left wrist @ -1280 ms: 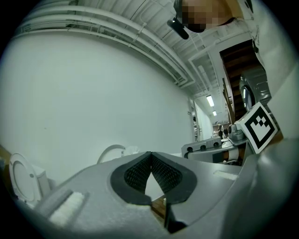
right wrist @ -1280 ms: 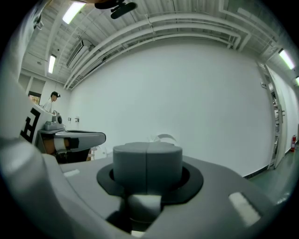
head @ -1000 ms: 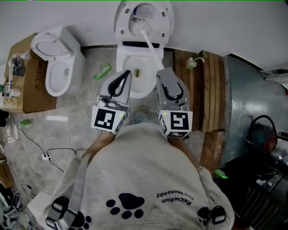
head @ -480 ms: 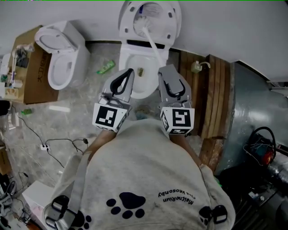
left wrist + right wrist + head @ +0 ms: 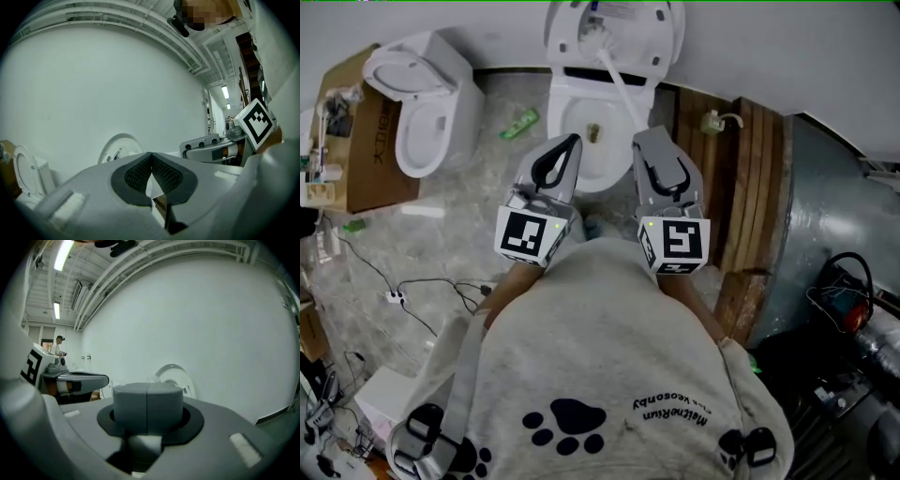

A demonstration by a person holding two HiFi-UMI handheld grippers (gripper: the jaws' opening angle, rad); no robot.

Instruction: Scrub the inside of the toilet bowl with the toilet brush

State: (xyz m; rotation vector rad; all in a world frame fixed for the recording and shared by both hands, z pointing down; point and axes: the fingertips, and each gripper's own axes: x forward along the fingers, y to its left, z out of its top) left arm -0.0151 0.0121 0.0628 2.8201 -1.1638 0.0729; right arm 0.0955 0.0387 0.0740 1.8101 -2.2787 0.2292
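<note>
Toilet brush (image 5: 619,84), end-clamped in closed right gripper (image 5: 646,138), may twist loose scrubbing toilet bowl (image 5: 560,122); left gripper (image 5: 571,142) closed, empty.

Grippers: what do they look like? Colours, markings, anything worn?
Both alike: left gripper and right gripper have grey plastic jaws tapering forward, with black lining inside. Each carries a white cube of black square markers behind the jaws. The person wears a light grey sweatshirt with dark paw prints.
</note>
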